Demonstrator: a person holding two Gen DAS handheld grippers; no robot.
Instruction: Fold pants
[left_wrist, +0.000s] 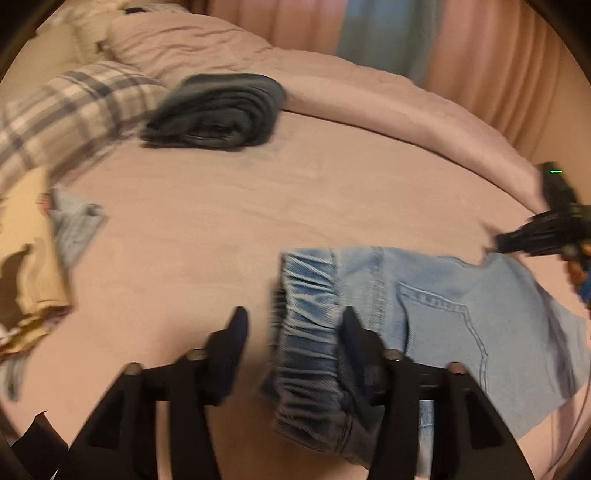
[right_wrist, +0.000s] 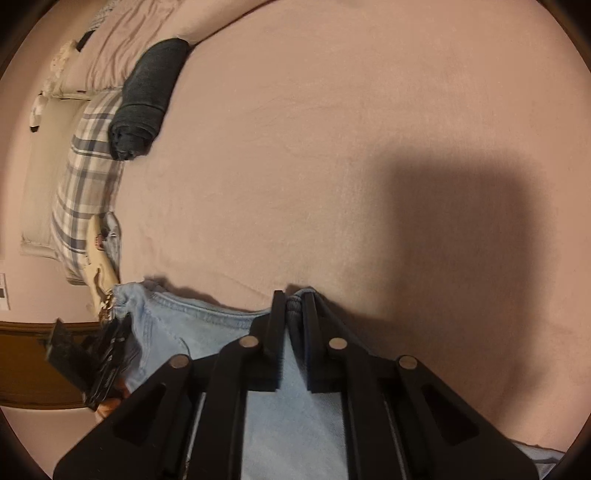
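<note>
light-blue jeans (right_wrist: 288, 402) barely started: right gripper (right_wrist: 294, 317) pinching far edge at 12 o'clock, left gripper (left_wrist: 291, 325) gaping astride elastic waistband (left_wrist: 306, 314), all folds left.

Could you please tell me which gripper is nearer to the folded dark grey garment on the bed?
Left. The left gripper is at the jeans' waistband nearer the folded dark grey garment; the right gripper grips the jeans farther away.

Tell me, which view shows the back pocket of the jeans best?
The left wrist view: the back pocket of the jeans lies in full sight there, stitching visible. In the right wrist view no pocket shows.
</note>
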